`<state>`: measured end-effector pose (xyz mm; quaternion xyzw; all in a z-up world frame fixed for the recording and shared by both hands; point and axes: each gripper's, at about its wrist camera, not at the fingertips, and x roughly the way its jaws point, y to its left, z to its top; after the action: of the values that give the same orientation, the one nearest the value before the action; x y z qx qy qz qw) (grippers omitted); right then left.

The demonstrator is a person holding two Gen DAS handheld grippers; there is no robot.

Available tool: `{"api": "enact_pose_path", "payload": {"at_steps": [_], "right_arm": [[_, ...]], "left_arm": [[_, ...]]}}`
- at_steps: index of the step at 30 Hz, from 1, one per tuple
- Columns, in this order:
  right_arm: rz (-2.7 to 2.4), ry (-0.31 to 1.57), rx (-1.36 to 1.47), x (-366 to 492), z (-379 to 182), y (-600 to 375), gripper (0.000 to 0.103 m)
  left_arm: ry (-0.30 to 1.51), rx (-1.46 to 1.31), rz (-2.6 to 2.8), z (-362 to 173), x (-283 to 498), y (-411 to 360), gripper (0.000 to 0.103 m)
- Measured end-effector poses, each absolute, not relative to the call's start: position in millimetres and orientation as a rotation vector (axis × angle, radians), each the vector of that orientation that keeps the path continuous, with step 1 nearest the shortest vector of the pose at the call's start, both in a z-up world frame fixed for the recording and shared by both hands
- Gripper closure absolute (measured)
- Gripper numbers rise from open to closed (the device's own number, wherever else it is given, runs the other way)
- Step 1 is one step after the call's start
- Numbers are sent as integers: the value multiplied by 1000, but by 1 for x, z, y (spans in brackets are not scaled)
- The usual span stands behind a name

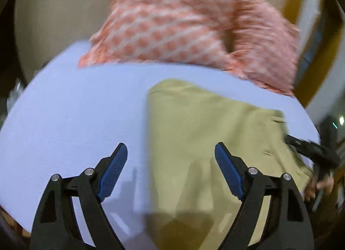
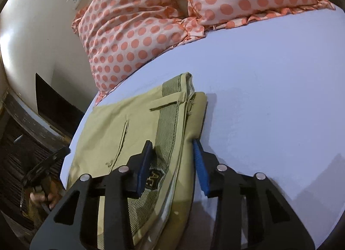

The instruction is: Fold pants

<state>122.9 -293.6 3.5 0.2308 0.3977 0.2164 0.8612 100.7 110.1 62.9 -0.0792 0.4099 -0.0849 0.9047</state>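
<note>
Closest in on the right side, the right tool (image 2: 172, 163) has its two blue pads on either side of the waistband end of the pants (image 2: 138, 125), narrowed down around that stack of layers. Looks pinched onto it, though I can't swear both pads are pressing hard. There's a woven label right between the fingers and a belt loop a bit farther up.

The left tool (image 1: 171, 168) is spread wide with nothing in it, hovering above the bed (image 1: 75, 110) with the near edge of the pants under its right finger. That view is pretty motion-blurred, so don't trust fine detail there.

The pants are khaki and sit on the lavender sheet near the edge of the bed, already doubled up into a compact rectangle. In the right view you can see several layers stacked at the waistband, plus a back pocket slit with a button facing up. So I'd say the folding is mostly done, maybe one more fold or just a tidy-up and flatten left. Hard to tell if the legs are fully tucked, since the near end is hidden under the tools.

Farther back, two polka dot pillows (image 2: 151, 24) lean at the head of the bed, well apart from the pants.
</note>
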Motion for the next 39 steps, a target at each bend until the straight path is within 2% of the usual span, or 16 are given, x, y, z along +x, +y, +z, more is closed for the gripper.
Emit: {"api": "enact_pose_path", "payload": {"at_steps": [5, 8, 9, 10, 12, 13, 16, 23, 25, 28, 29, 32, 34, 35, 37, 39], "right_arm": [[542, 882, 540, 129, -1, -293, 65], [619, 933, 617, 135, -7, -296, 80], [654, 949, 658, 137, -10, -297, 84], [703, 969, 720, 140, -15, -299, 86], [753, 982, 803, 144, -18, -304, 88], [769, 978, 822, 146, -16, -306, 89], [757, 938, 755, 157, 9, -302, 89], [534, 798, 632, 217, 55, -317, 91], [421, 833, 578, 236, 44, -318, 90], [269, 920, 444, 243, 26, -315, 76], [247, 896, 423, 235, 28, -317, 72], [199, 746, 339, 201, 55, -320, 70], [299, 728, 359, 191, 62, -314, 53], [337, 738, 360, 188, 62, -308, 49], [398, 793, 331, 185, 54, -288, 47], [402, 858, 304, 185, 44, -272, 45]], "left_arm": [[1004, -279, -378, 34, 131, 105, 25], [1010, -253, -401, 33, 131, 91, 27], [1015, -258, -410, 32, 131, 88, 35], [1018, -270, -416, 31, 130, 87, 54], [1030, -278, -418, 33, 133, 89, 78], [1025, -279, -421, 36, 134, 89, 84], [989, -232, -410, 50, 143, 80, 90], [856, -97, -310, 69, 222, 29, 89], [895, -49, -218, 55, 249, 15, 78], [919, -24, -167, 51, 254, 13, 64], [896, -2, -131, 58, 244, 19, 63], [832, 10, -91, 76, 215, 37, 63], [809, -54, -171, 87, 194, 42, 58], [812, -80, -227, 88, 185, 40, 55], [849, -97, -324, 82, 175, 25, 46], [921, -102, -370, 65, 175, 8, 46]]}}
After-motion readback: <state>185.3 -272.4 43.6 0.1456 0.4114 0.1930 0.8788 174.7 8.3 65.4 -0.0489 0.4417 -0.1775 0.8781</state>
